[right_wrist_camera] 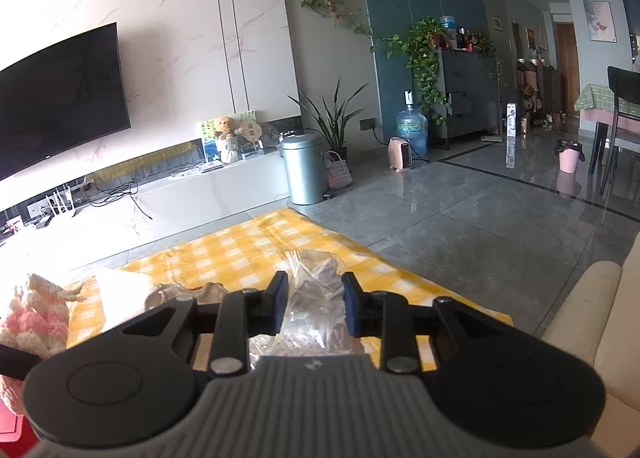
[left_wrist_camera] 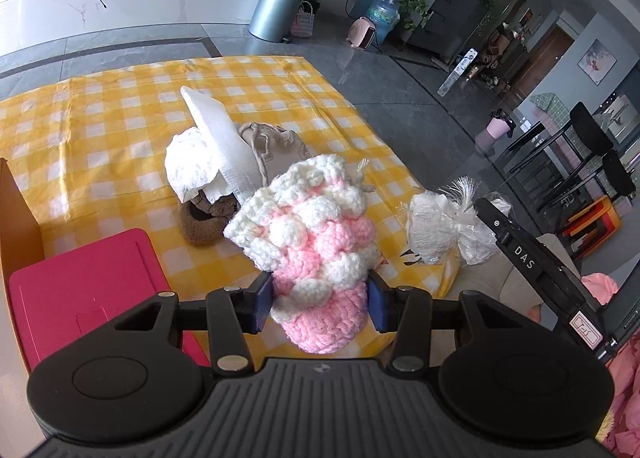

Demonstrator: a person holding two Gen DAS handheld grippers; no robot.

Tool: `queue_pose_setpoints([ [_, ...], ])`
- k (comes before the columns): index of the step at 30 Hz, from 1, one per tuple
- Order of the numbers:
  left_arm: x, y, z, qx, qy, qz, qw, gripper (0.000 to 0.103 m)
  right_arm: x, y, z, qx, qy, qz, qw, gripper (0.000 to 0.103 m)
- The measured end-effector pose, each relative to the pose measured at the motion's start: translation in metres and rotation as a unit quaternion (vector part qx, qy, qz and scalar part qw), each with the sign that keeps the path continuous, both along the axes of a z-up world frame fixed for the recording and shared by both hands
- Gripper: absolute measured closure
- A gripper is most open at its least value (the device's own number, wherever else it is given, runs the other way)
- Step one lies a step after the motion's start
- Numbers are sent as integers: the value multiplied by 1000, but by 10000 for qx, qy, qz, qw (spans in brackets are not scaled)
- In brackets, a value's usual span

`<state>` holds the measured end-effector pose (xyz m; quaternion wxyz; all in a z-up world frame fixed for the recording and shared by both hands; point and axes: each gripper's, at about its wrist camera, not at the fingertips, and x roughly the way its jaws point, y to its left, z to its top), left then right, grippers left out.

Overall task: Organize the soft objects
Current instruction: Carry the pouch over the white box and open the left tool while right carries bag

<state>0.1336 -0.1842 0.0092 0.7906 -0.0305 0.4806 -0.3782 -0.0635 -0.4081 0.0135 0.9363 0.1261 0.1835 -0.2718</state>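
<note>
We have the left gripper (left_wrist_camera: 320,298) clamped on a pink and white crocheted piece (left_wrist_camera: 308,238), its blue pads pressed into the yarn on both sides, the piece held above the cloth. The right gripper (right_wrist_camera: 315,308) has a crinkled clear plastic bag (right_wrist_camera: 312,298) between its pads, jaws fairly narrow; the left wrist view shows this bag with white stuffing in it (left_wrist_camera: 436,226), held at the cloth's right edge.

Progress, as we judge it: early to middle. Two soft things are in hand but neither is put away. A red box (left_wrist_camera: 80,290) sits closed just left of the left gripper, next to a cardboard panel (left_wrist_camera: 18,218); whether either is the destination we cannot tell.

Left on the yellow checked cloth (left_wrist_camera: 100,118): a brown fuzzy item (left_wrist_camera: 204,218), crumpled white paper (left_wrist_camera: 192,166) with a white sheet (left_wrist_camera: 212,126) propped over it, and a beige drawstring pouch (left_wrist_camera: 276,146), all bunched together mid-cloth.

Beyond the cloth lies grey tiled floor (right_wrist_camera: 460,218). Farther off stand a metal bin (right_wrist_camera: 302,170), a woven basket (right_wrist_camera: 338,170), a small pink heater (right_wrist_camera: 401,154), a water bottle (right_wrist_camera: 411,128), a dark cabinet under trailing plants (right_wrist_camera: 464,94), and a wall television (right_wrist_camera: 60,98) over a low white console (right_wrist_camera: 180,198).
</note>
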Motion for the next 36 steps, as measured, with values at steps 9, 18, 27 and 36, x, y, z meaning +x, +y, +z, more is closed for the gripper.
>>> queue_pose_setpoints([
  [9,-13,38,23,-383,-311,198,9986,49,-1,20,15,-28,-257,329,9991,75],
  [18,-45,95,50,-96,-1297,759,9886,49,11,59,41,32,-798,1155,9901,75],
  [27,-71,169,47,-116,-1394,1552,9779,49,17,130,70,206,-1359,2511,9582,75],
  [36,-61,240,18,483,-1285,2605,9557,44,45,227,58,305,-1213,3815,9159,75],
])
